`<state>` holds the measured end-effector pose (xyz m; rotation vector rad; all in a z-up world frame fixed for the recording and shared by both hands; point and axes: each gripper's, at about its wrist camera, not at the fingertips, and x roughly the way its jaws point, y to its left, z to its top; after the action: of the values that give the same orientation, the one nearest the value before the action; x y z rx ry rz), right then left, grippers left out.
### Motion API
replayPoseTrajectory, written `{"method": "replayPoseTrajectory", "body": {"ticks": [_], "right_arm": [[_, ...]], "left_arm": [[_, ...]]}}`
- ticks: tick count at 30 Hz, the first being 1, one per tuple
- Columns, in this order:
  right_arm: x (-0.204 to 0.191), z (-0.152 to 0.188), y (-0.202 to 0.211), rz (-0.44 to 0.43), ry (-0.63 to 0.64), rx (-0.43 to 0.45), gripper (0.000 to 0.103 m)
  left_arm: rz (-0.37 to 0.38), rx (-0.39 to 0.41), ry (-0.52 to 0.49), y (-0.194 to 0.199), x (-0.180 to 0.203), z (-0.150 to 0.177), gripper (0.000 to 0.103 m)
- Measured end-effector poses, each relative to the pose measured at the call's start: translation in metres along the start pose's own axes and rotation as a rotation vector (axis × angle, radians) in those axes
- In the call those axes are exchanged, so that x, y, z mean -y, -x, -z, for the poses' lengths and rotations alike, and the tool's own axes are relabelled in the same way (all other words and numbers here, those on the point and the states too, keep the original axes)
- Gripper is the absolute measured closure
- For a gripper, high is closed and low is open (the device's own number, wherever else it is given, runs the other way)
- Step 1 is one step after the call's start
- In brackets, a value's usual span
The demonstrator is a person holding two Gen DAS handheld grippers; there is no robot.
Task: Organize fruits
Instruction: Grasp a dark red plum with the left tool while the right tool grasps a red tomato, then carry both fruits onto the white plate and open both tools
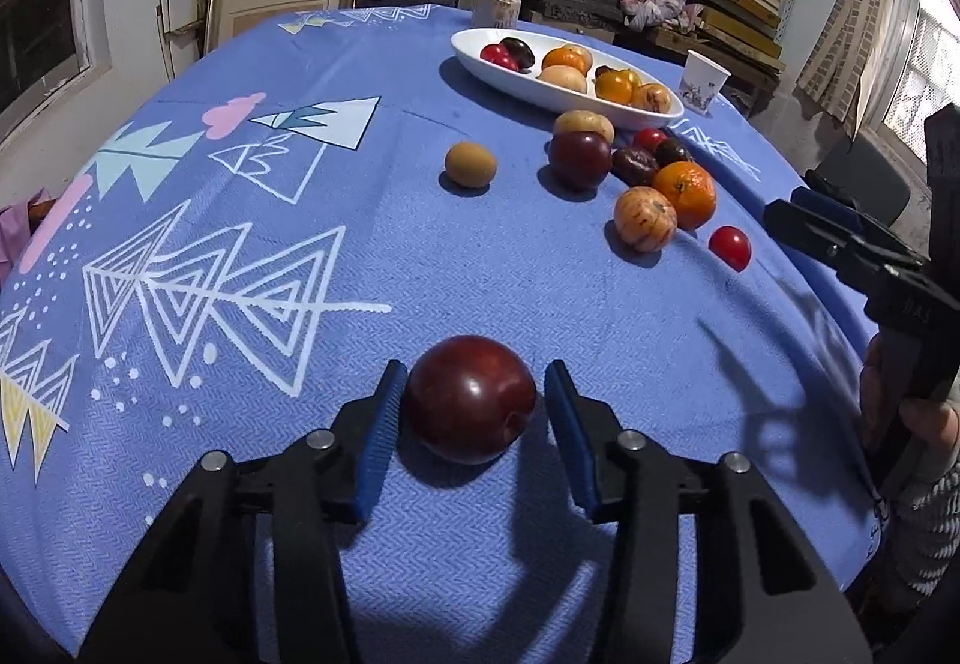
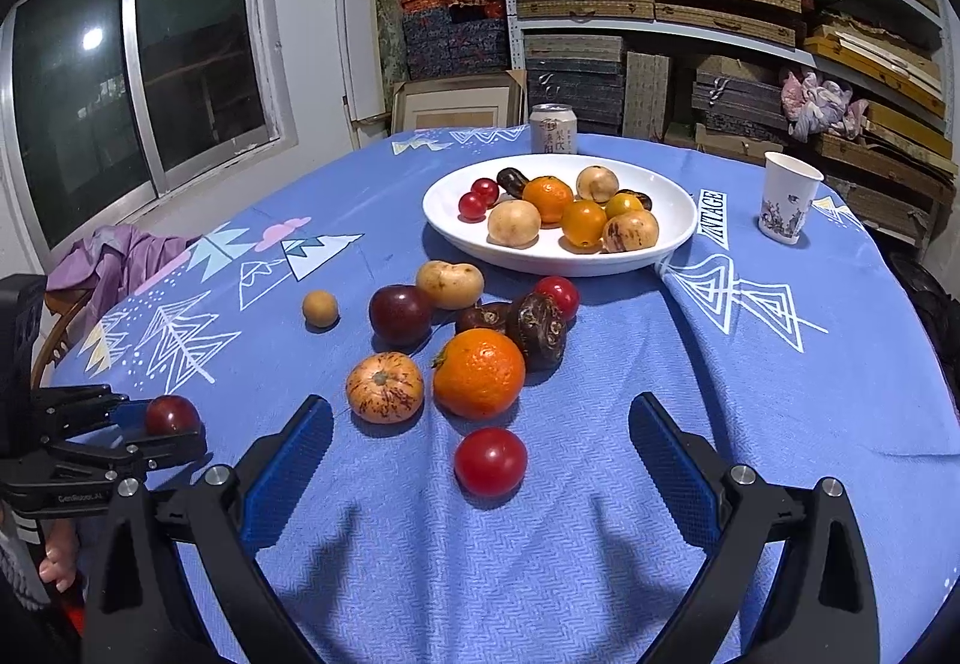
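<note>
A dark red plum point(image 1: 471, 398) lies on the blue tablecloth between the fingers of my left gripper point(image 1: 474, 394). The jaws are open, with a small gap on each side of the plum. It also shows in the right wrist view point(image 2: 172, 415). My right gripper point(image 2: 480, 427) is wide open and empty above a red cherry tomato point(image 2: 490, 461). Beyond it lie an orange point(image 2: 478, 373), a speckled fruit point(image 2: 384, 386), another plum point(image 2: 400, 314) and several more loose fruits. A white oval plate point(image 2: 675, 220) holds several fruits.
A drink can point(image 2: 553, 128) stands behind the plate and a paper cup point(image 2: 786, 197) to its right. A small tan fruit point(image 2: 320, 308) lies apart on the left. Purple cloth point(image 2: 114, 259) hangs at the table's left edge. Shelves of boxes line the back wall.
</note>
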<state>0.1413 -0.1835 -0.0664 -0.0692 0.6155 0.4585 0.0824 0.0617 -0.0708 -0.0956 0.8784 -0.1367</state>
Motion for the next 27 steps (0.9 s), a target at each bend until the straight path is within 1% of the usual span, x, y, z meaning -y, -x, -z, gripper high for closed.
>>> {"method": "replayPoseTrajectory", "body": {"ticks": [6, 8, 9, 10, 11, 12, 13, 14, 17, 21, 23, 25, 27], "right_arm": [[-0.007, 0.0, -0.01, -0.005, 0.029, -0.047, 0.003], [-0.006, 0.0, -0.014, -0.002, 0.025, -0.066, 0.006], [-0.006, 0.0, -0.016, 0.001, 0.022, -0.073, 0.009], [-0.006, 0.001, -0.017, 0.006, 0.02, -0.081, 0.014], [-0.005, 0.001, -0.019, 0.012, 0.018, -0.089, 0.022], [-0.005, 0.001, -0.021, 0.019, 0.016, -0.101, 0.027], [-0.004, 0.001, -0.025, 0.023, 0.01, -0.119, 0.035], [-0.002, 0.002, -0.028, 0.024, 0.003, -0.132, 0.041], [0.004, 0.004, -0.034, 0.03, -0.024, -0.162, 0.05], [0.005, 0.007, -0.043, 0.035, -0.024, -0.207, 0.054], [0.005, 0.007, -0.047, 0.037, -0.024, -0.226, 0.062], [0.005, 0.009, -0.05, 0.04, -0.025, -0.238, 0.063], [0.004, 0.008, -0.049, 0.035, -0.021, -0.236, 0.067]], "left_arm": [[0.022, 0.009, 0.025, 0.002, -0.004, 0.001, 0.064], [0.016, 0.012, 0.019, 0.002, -0.003, 0.002, 0.064], [0.014, 0.013, 0.016, 0.003, -0.003, 0.002, 0.064], [0.014, 0.014, 0.014, 0.003, -0.002, 0.003, 0.064], [0.016, 0.014, 0.015, 0.003, -0.003, 0.003, 0.064], [0.02, 0.014, 0.018, 0.003, -0.004, 0.003, 0.064], [0.024, 0.014, 0.021, 0.003, -0.005, 0.003, 0.064], [0.029, 0.013, 0.025, 0.004, -0.006, 0.003, 0.064], [0.033, 0.015, 0.026, 0.004, -0.006, 0.004, 0.064], [0.04, 0.015, 0.029, 0.004, -0.006, 0.005, 0.064], [0.042, 0.014, 0.03, 0.004, -0.006, 0.004, 0.064], [0.04, 0.015, 0.028, 0.004, -0.006, 0.005, 0.064], [0.038, 0.015, 0.025, 0.004, -0.006, 0.005, 0.064]]}}
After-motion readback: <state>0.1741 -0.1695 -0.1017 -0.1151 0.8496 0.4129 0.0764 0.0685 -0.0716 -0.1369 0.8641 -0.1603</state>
